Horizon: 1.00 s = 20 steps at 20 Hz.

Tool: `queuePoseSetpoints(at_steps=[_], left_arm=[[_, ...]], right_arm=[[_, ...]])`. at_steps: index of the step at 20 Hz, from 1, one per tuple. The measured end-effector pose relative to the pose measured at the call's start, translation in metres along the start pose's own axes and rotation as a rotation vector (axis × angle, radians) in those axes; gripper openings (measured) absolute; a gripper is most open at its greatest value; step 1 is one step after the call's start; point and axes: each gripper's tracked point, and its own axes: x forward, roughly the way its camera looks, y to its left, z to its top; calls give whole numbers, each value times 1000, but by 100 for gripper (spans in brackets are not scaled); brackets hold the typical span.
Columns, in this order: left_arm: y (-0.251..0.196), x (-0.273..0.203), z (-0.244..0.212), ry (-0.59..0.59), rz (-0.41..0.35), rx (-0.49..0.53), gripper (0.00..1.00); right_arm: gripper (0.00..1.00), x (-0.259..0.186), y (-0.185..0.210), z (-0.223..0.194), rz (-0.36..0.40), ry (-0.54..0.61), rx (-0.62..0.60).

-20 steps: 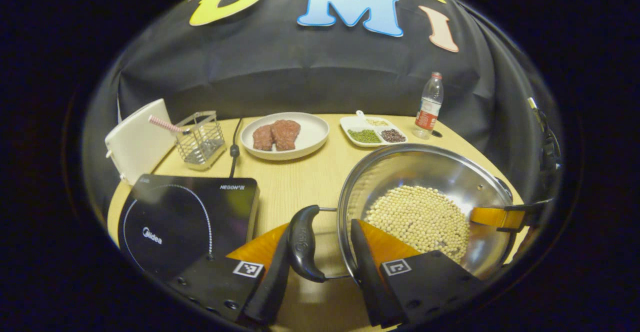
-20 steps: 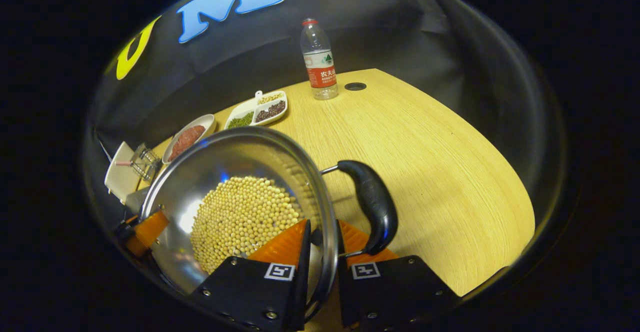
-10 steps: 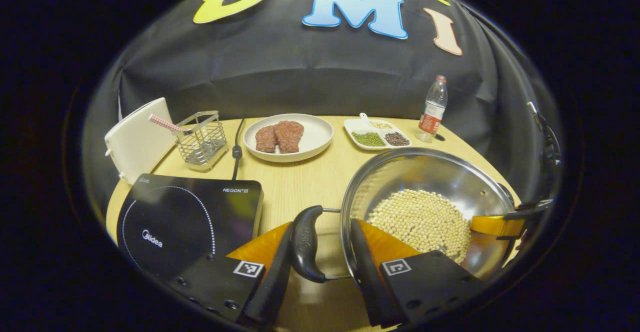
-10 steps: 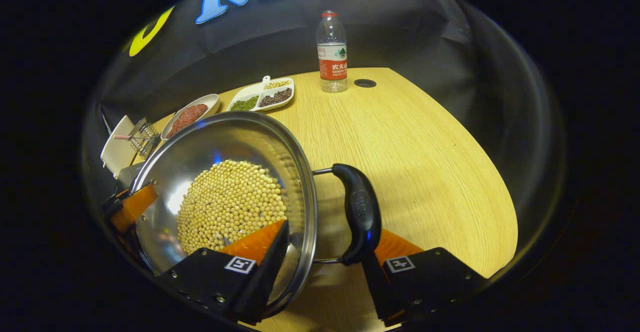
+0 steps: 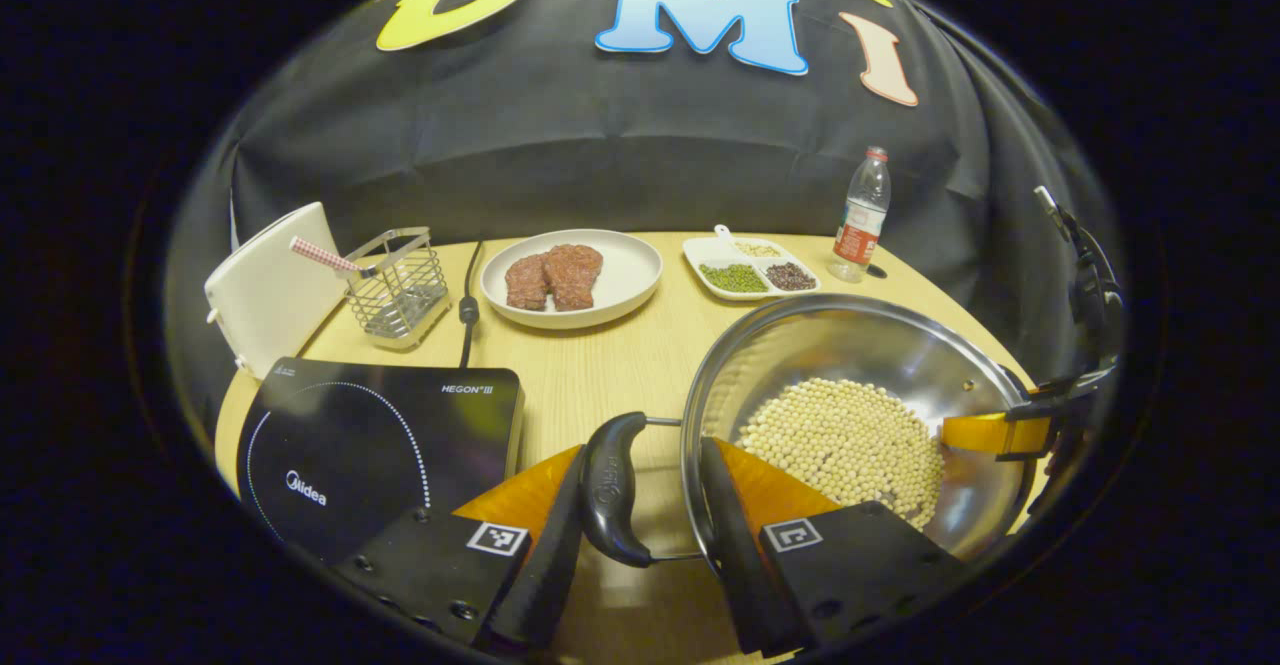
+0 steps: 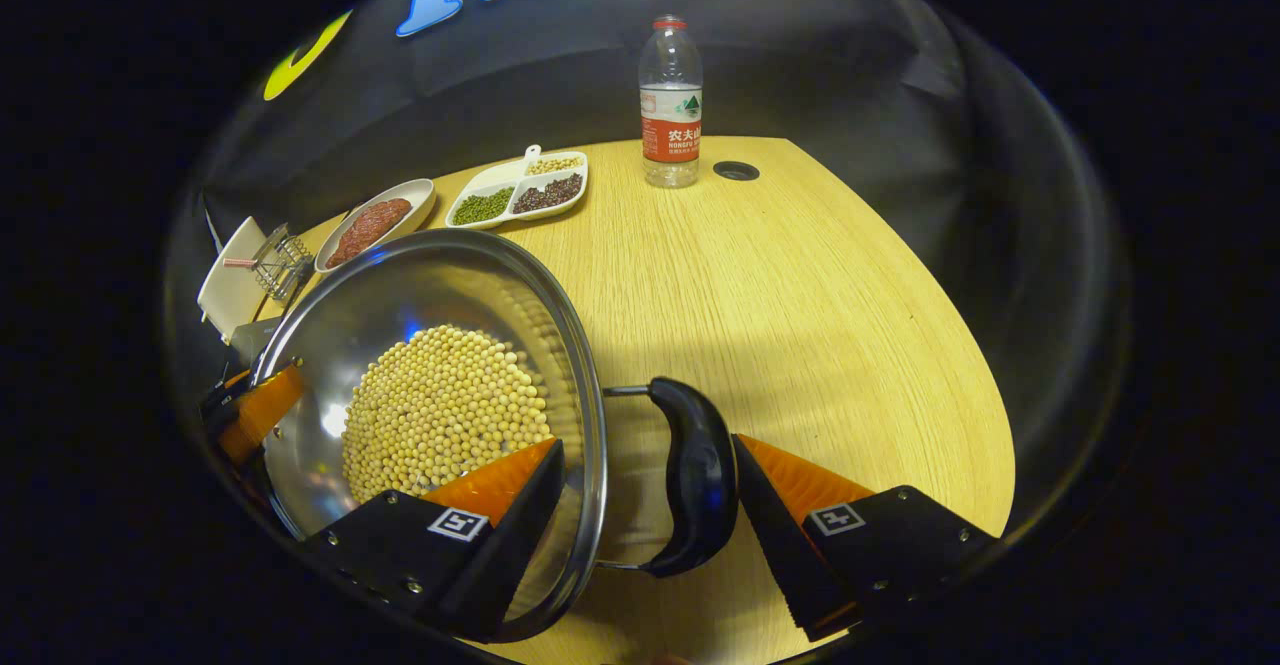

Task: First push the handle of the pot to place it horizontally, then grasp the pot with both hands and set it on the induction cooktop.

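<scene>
A steel pot [image 5: 850, 340] half full of soybeans [image 5: 850, 435] rests on the wooden table, just right of the black induction cooktop [image 5: 370, 435]. My left gripper [image 5: 640, 450] is shut on the pot's black left handle [image 5: 608, 485] and rim, with one finger outside the handle and the other inside the pot. In the right gripper view, my right gripper [image 6: 648, 443] stands open astride the pot [image 6: 400, 295]. One finger is inside the pot; the other stands just outside the right handle [image 6: 695, 475]. Each view also shows the other gripper at the far rim [image 5: 1000, 433] [image 6: 255, 410].
Along the back stand a plate [image 5: 630, 265] with meat, a divided dish [image 5: 750, 270] of beans, a water bottle [image 5: 862, 215], a wire basket [image 5: 400, 285] and a white board [image 5: 270, 285]. The cooktop's cable [image 5: 465, 305] runs toward the wall. Bare table [image 6: 800, 295] lies right of the pot.
My right gripper let go of the pot's rim, opened wide and now spans both rim and handle. The left gripper kept its hold; the pot shifted slightly.
</scene>
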Motion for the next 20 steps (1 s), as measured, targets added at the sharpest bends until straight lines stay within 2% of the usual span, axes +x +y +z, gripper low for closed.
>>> queuePoseSetpoints(at_steps=[1, 2, 5, 7, 10, 12, 14, 16, 17, 19, 20], left_arm=[[1, 1, 0, 1, 2, 4, 67], [1, 1, 0, 1, 0, 2, 67], [1, 0, 2, 2, 9, 1, 69], [1, 1, 3, 1, 12, 13, 65], [1, 0, 5, 2, 22, 16, 70], [1, -3, 7, 3, 24, 20, 70], [2, -8, 12, -5, 24, 25, 64], [1, -18, 19, -17, 24, 28, 70], [2, -23, 24, -24, 24, 29, 63], [7, -34, 33, -39, 23, 26, 70], [10, -39, 35, -41, 22, 20, 63]], right_arm=[[98, 6, -1, 0, -7, -3, 15], [80, 1, 0, -1, -3, 4, 20], [76, -4, 0, 5, 8, -3, 30], [72, -2, 1, 1, 8, 9, 55], [72, -3, 2, -2, 2, 21, 51], [72, -7, 2, -2, 1, 22, 59], [72, -13, 2, 0, 1, 16, 62], [72, -20, 5, 2, 3, 16, 69], [72, -26, 6, 4, 3, 11, 70], [72, -39, 12, 9, 3, -6, 61], [72, -46, 15, 10, 2, -11, 54]])
